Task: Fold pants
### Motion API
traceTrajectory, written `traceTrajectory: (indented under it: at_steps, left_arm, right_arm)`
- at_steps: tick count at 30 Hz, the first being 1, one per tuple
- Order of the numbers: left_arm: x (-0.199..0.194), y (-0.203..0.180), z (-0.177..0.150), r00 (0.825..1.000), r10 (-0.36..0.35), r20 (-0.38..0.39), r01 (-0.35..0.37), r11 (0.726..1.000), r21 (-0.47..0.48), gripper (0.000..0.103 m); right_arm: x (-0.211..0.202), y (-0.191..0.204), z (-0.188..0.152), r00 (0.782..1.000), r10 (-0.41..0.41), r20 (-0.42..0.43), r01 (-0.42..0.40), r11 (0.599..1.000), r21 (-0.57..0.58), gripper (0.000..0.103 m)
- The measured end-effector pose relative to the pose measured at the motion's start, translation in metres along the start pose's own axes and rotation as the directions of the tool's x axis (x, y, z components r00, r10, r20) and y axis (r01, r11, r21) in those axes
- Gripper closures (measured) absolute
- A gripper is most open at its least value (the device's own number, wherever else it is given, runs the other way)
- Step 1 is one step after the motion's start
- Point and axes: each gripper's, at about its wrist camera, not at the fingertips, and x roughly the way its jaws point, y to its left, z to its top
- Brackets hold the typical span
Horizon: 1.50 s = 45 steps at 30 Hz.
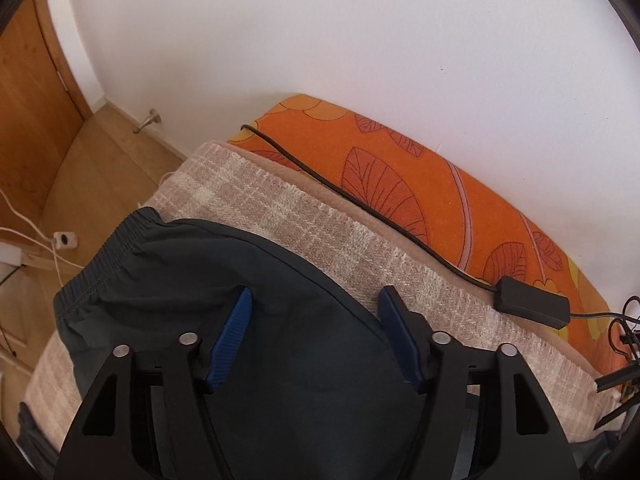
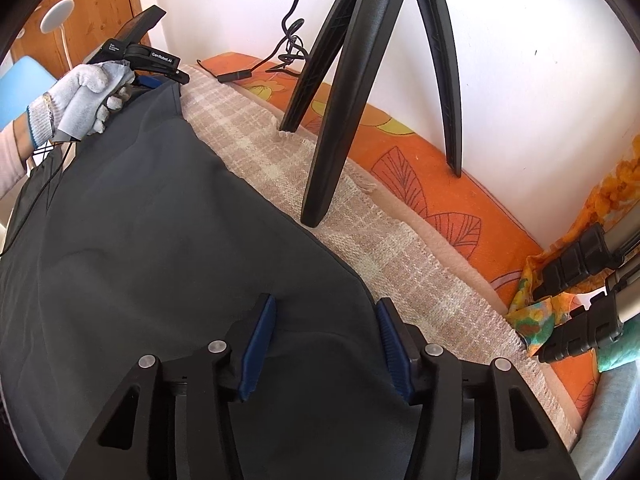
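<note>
Dark grey pants (image 1: pixel 168 280) lie flat on a beige checked blanket (image 1: pixel 280 216), with the ribbed waistband (image 1: pixel 96 256) at the left end. My left gripper (image 1: pixel 316 296) is open, its blue pads straddling the far edge of the pants near the waist. The pants also fill the right wrist view (image 2: pixel 160 240). My right gripper (image 2: pixel 326 306) is open over the far edge of the pants, further along the leg. The left gripper, held by a gloved hand (image 2: pixel 86 96), shows at the far upper left of the right wrist view.
A black tripod (image 2: pixel 340 92) stands on the blanket by the wall. An orange leaf-print mattress (image 1: pixel 420 184) carries a black cable and adapter (image 1: pixel 532 300). More tripod legs (image 2: pixel 580 292) and a colourful cloth lie at right. Wooden floor, door and white cables are at left (image 1: pixel 40 240).
</note>
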Motion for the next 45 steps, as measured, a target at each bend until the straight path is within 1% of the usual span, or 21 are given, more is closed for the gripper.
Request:
traceTrajectory:
  at_steps: [1,2,3,4,6,9,11,14,16,17,20,24,27,29,31,34,36,40,42,45]
  left_arm:
    - [-0.002,0.002,-0.002,1.000,0.004,0.019,-0.004,1.000,-0.003,0.058]
    - [-0.004,0.004,-0.002,0.999,0.007,0.033,-0.007,1.000,-0.010,0.076]
    - [-0.005,0.006,-0.002,0.999,0.017,0.040,-0.016,1.000,-0.018,0.086]
    - [-0.006,0.011,-0.002,0.999,0.018,0.041,-0.017,0.999,-0.030,0.096]
    - [-0.009,0.019,-0.002,0.999,-0.014,0.050,0.017,0.998,-0.061,0.100]
    - [-0.019,0.025,-0.003,0.996,-0.035,0.082,0.040,0.997,-0.071,0.101]
    - [-0.030,0.030,-0.004,0.993,-0.055,0.105,0.065,0.994,-0.088,0.101]
    - [-0.052,0.036,-0.004,0.986,-0.083,0.142,0.097,0.991,-0.095,0.102]
    - [-0.067,0.038,-0.006,0.982,-0.095,0.164,0.109,0.991,-0.075,0.102]
    - [-0.073,0.041,-0.006,0.980,-0.091,0.174,0.105,0.992,-0.069,0.102]
    - [-0.097,0.047,-0.014,0.973,-0.123,0.193,0.138,0.988,-0.066,0.102]
    - [-0.118,0.073,-0.019,0.960,-0.163,0.228,0.182,0.981,-0.066,0.102]
    - [-0.141,0.088,-0.031,0.951,-0.188,0.247,0.210,0.976,-0.064,0.102]
    - [-0.157,0.100,-0.042,0.945,-0.198,0.260,0.220,0.974,-0.057,0.102]
    - [-0.174,0.113,-0.056,0.936,-0.216,0.277,0.241,0.969,-0.059,0.102]
    - [-0.192,0.136,-0.083,0.923,-0.247,0.294,0.280,0.957,-0.075,0.102]
    - [-0.199,0.151,-0.102,0.920,-0.259,0.295,0.297,0.950,-0.092,0.102]
    - [-0.205,0.177,-0.148,0.919,-0.273,0.283,0.312,0.945,-0.101,0.102]
    - [-0.204,0.189,-0.171,0.923,-0.279,0.265,0.318,0.941,-0.118,0.102]
    - [-0.203,0.204,-0.208,0.931,-0.274,0.242,0.309,0.943,-0.122,0.102]
  right_arm:
    - [0.001,0.002,0.001,1.000,0.001,0.001,-0.001,1.000,0.001,0.056]
    - [0.001,0.003,0.001,1.000,-0.002,0.001,0.002,1.000,0.001,0.062]
    - [0.000,0.005,0.001,1.000,-0.010,0.000,0.010,1.000,-0.002,0.069]
    - [-0.001,0.007,0.000,1.000,-0.021,-0.002,0.021,1.000,-0.007,0.073]
    - [-0.002,0.013,0.000,0.999,-0.049,-0.008,0.049,0.999,-0.019,0.093]
    - [-0.008,0.020,-0.003,0.996,-0.085,0.000,0.085,0.996,-0.038,0.100]
    - [-0.016,0.023,-0.004,0.995,-0.099,0.021,0.099,0.994,-0.034,0.101]
    - [-0.035,0.028,-0.006,0.992,-0.115,0.053,0.116,0.993,-0.029,0.102]
    - [-0.049,0.033,-0.007,0.989,-0.125,0.076,0.128,0.992,-0.025,0.102]
    - [-0.057,0.036,-0.008,0.989,-0.123,0.086,0.126,0.992,-0.022,0.102]
    - [-0.083,0.046,-0.011,0.986,-0.125,0.112,0.127,0.992,-0.014,0.102]
    - [-0.117,0.065,-0.019,0.981,-0.120,0.153,0.122,0.993,0.001,0.102]
    - [-0.140,0.088,-0.028,0.977,-0.120,0.175,0.123,0.992,-0.003,0.102]
    - [-0.158,0.103,-0.037,0.973,-0.127,0.191,0.133,0.991,-0.018,0.102]
    - [-0.175,0.121,-0.048,0.970,-0.130,0.204,0.138,0.990,-0.025,0.102]
    - [-0.193,0.150,-0.063,0.969,-0.129,0.213,0.143,0.988,-0.051,0.102]
    - [-0.202,0.169,-0.077,0.971,-0.114,0.208,0.130,0.989,-0.067,0.102]
    - [-0.210,0.200,-0.109,0.981,-0.083,0.177,0.101,0.990,-0.095,0.102]
    - [-0.212,0.213,-0.124,0.985,-0.072,0.158,0.088,0.991,-0.097,0.102]
    - [-0.209,0.230,-0.148,0.991,-0.049,0.121,0.059,0.995,-0.082,0.103]
